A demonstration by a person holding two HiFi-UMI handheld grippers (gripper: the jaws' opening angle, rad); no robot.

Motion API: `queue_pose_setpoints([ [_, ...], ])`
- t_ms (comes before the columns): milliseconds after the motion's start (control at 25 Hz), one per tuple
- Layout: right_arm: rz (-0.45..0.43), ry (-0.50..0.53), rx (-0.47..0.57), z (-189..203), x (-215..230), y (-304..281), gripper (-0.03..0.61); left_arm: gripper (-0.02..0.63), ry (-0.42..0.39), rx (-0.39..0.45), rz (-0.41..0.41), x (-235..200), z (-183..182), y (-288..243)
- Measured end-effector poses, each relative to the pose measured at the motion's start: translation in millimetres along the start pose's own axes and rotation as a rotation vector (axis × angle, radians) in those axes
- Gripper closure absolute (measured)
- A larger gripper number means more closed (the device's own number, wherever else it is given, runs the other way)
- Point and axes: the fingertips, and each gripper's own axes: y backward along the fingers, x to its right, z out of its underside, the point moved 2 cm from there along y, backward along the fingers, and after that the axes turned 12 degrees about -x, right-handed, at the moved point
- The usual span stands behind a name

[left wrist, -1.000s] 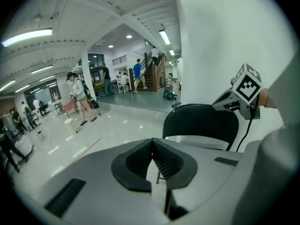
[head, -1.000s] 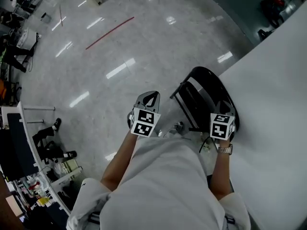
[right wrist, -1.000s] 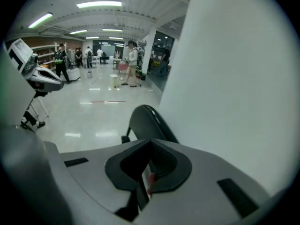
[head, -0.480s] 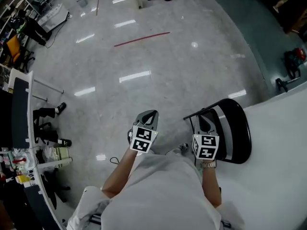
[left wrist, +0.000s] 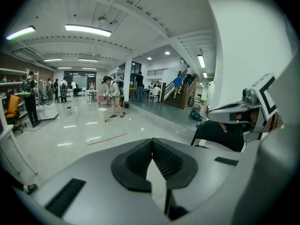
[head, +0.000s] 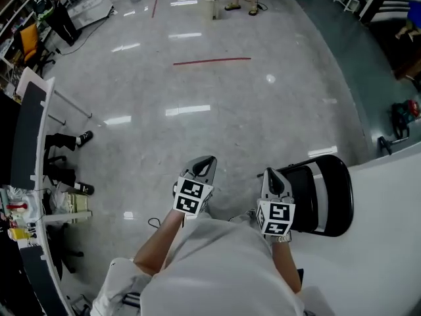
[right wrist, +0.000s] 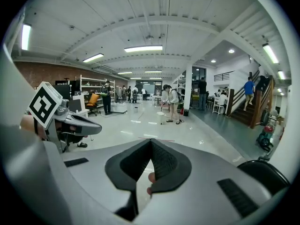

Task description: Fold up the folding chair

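- I'm holding my left gripper out in front of me over the glossy floor, jaws pressed together, nothing in them.
- My right gripper is doing the same: jaws closed tip to tip, and no part of the chair between them.
- The folding chair is standing at my right, just beside the right gripper, with its black rounded back and 1 grey stripe up against the edge of the white surface.
- From the head view I can't tell whether the gripper is touching it. In the right gripper view it's sitting low and off to the right, well off the jaw line.
- I also can't tell from above whether the seat is down or already tucked in, so I'm judging the fold as not confirmed.
- Risk 1: I'm reaching with 2 shut grippers. Unless I open 1 first, I'm only bumping the chair, and on this polished floor it could skate away or tip into the white surface.
- Risk 2: both grippers are aiming at open floor, so a hurried swing to the right could clip the backrest.
- Risk 3: that smooth curved edge could slip out of narrow pads once the weight shifts.
- Risk 4: with only 1 grip on it, the frame could scissor shut and catch my jaws.
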Motion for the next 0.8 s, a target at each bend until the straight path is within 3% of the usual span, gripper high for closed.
queue_pose_setpoints([
  [200, -0.031, 0.02, 0.019, -18, -47, -5, 0.573, 0.601, -0.035, 0.021, -0.024, -28, 5, 33],
  [400, -0.093, 0.045, 0.06, -37, -94, -21, 0.572, 0.601, 0.055, 0.057, -0.086, -57, 18, 58],
  [560, -0.14, 0.053, 0.094, -48, -120, -29, 0.573, 0.601, 0.07, 0.063, -0.143, -71, 28, 75],
  [800, -0.207, 0.081, 0.101, -54, -130, -35, 0.573, 0.601, 0.12, 0.096, -0.218, -80, 24, 88],
])
